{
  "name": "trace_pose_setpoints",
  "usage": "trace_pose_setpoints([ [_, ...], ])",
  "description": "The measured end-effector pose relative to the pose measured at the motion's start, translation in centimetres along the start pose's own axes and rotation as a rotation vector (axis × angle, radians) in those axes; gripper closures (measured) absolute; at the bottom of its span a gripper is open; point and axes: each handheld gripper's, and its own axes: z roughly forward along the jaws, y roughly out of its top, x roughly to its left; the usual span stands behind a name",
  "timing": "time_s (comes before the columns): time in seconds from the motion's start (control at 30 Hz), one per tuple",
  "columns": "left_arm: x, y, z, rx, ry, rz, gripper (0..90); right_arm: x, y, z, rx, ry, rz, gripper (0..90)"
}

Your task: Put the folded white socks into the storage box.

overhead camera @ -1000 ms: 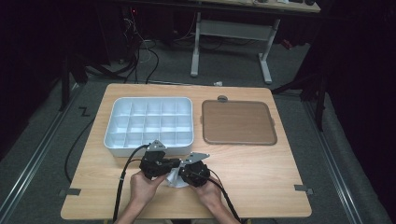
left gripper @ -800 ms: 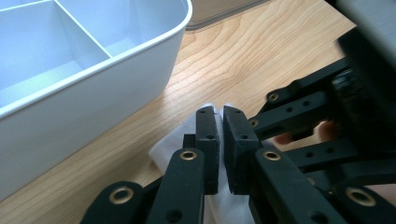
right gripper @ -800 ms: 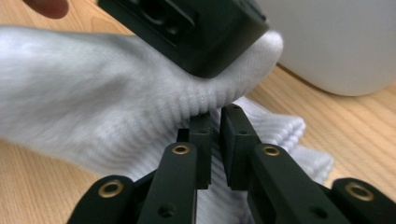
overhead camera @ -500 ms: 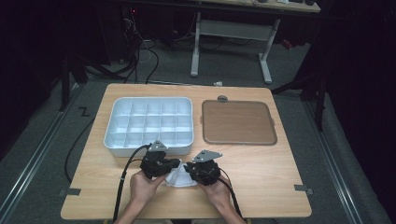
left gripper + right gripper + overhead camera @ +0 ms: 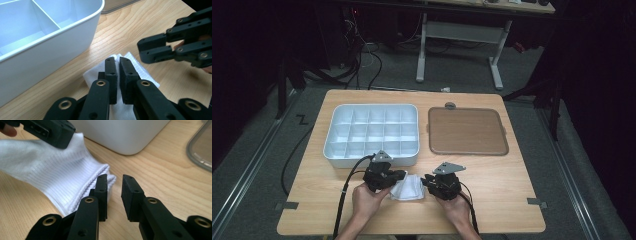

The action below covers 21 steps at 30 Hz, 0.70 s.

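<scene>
White ribbed sock [image 5: 55, 167] flat on wooden table [image 5: 507, 175], near front edge, just in front of white compartment tray [image 5: 371, 132]; between both grippers. Left gripper [image 5: 117, 62]: jaws nearly closed, narrow slit, over sock's edge; cannot tell if fabric is pinched. Right gripper [image 5: 113, 181]: jaws apart by a modest gap, nothing between them, tips just beside ribbed cuff. Tray compartments bare as far as seen; brown lid [image 5: 467, 131] lying beside tray. Judged early: sock not yet lifted, folded or placed; grasp, handling and stowing all remaining.
</scene>
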Motion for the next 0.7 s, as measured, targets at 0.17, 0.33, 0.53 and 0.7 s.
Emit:
trace_pose_setpoints([
  [0.17, -0.2, -0.1, 0.0, -0.002, -0.007, -0.003, 85.8, 0.3, -0.4, 0.7, 0.018, 0.009, -0.009, 75.6],
  [0.33, -0.6, -0.2, 0.2, -0.002, -0.019, -0.008, 85.7, 0.5, -0.6, 1.2, 0.036, 0.004, -0.015, 75.8],
  [0.53, -1.0, -0.4, 0.7, -0.006, -0.030, -0.009, 85.7, 0.7, -0.8, 1.7, 0.050, 0.003, -0.022, 76.4],
  [0.7, -1.2, -0.7, 1.4, -0.008, -0.034, 0.002, 85.7, 0.7, -0.8, 1.9, 0.051, 0.003, -0.035, 77.1],
])
